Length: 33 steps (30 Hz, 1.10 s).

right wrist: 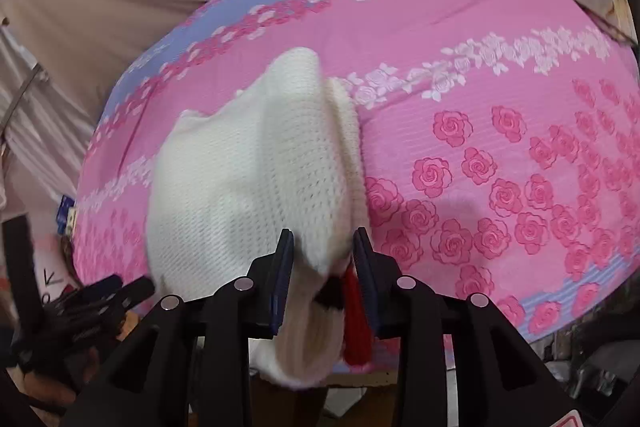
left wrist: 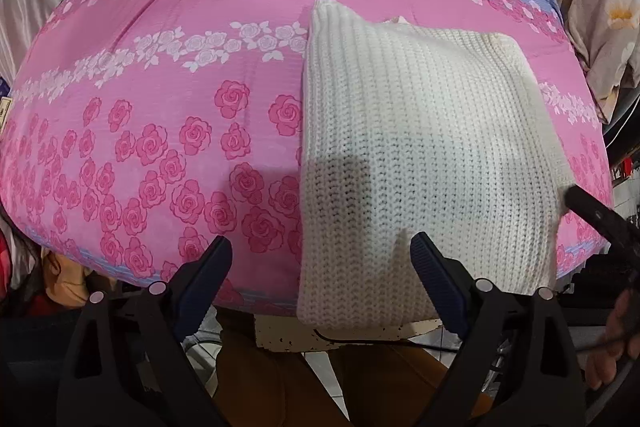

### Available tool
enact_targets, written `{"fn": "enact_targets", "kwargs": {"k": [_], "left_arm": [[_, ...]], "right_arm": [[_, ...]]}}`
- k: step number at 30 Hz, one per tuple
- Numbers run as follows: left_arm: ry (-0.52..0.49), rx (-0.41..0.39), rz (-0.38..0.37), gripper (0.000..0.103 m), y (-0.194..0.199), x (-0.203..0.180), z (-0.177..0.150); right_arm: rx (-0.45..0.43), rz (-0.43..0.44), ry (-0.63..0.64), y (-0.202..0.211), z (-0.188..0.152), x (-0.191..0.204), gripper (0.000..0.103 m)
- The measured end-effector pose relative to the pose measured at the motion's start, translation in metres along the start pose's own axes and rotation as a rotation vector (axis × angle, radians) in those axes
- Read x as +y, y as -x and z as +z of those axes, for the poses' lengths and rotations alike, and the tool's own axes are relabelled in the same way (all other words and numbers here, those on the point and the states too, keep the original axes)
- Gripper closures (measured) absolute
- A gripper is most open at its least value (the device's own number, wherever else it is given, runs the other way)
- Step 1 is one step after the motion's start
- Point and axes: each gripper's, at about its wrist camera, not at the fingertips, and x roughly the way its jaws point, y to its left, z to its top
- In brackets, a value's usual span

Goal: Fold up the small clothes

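Right gripper [right wrist: 322, 247] clasps chunky white ribbed knit [right wrist: 248, 179], red tassel [right wrist: 354, 319] beside; left gripper [left wrist: 320, 255] spread wide, empty, above rose-printed quilted sheet [left wrist: 160, 107]

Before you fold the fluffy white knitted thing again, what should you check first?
1. White knitted garment lies on the pink rose-print bedcover: ok.
2. Right gripper has the garment's near edge between its fingers: ok; whether the pads press on it: cannot tell.
3. Left gripper is open and empty: ok.
4. Garment is smooth: not ok in the right wrist view, where it bunches up near the fingers.
5. Near edge is fully on the bed: not ok, it hangs over the front.
6. Red tassel is clear of the fingers: cannot tell.
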Motion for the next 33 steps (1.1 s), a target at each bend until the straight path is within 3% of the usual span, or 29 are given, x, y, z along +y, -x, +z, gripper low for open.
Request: {"fn": "enact_targets", "kwargs": {"k": [2, 4, 7, 9, 13, 16, 18, 22, 25, 26, 33], "left_arm": [[-0.010, 0.007, -0.001, 0.015, -0.001, -0.003, 0.000], [-0.027, 0.002, -0.007, 0.015, -0.001, -0.007, 0.001], [-0.057, 0.013, -0.017, 0.015, -0.005, -0.016, 0.001], [-0.078, 0.033, -0.022, 0.015, -0.009, -0.022, 0.000], [-0.112, 0.032, -0.028, 0.015, -0.010, -0.030, -0.003], [-0.105, 0.056, -0.028, 0.015, -0.016, -0.030, -0.004], [-0.104, 0.064, -0.023, 0.015, -0.017, -0.030, -0.004], [-0.097, 0.045, -0.016, 0.015, -0.014, -0.026, -0.001], [-0.089, 0.049, -0.015, 0.015, -0.015, -0.024, 0.001], [-0.087, 0.048, -0.016, 0.015, -0.016, -0.022, 0.002], [-0.004, 0.091, -0.088, 0.014, -0.027, -0.012, 0.015]], "right_arm": [[0.051, 0.010, 0.013, 0.003, -0.011, 0.004, 0.058], [0.102, 0.018, 0.038, -0.001, -0.027, 0.009, 0.061], [0.164, 0.036, 0.077, -0.014, -0.041, 0.013, 0.095], [0.147, -0.022, 0.080, -0.015, -0.044, 0.013, 0.096], [0.084, -0.022, 0.076, -0.003, -0.039, 0.009, 0.097], [0.200, -0.061, 0.067, -0.037, -0.051, -0.007, 0.097], [0.209, -0.041, 0.066, -0.037, -0.052, -0.004, 0.096], [0.171, -0.026, 0.064, -0.021, -0.038, 0.002, 0.081], [0.105, 0.003, 0.053, -0.007, -0.027, 0.003, 0.045], [0.088, 0.013, 0.053, -0.006, -0.023, 0.002, 0.039], [0.154, 0.015, -0.034, -0.040, -0.020, -0.013, 0.036]]}}
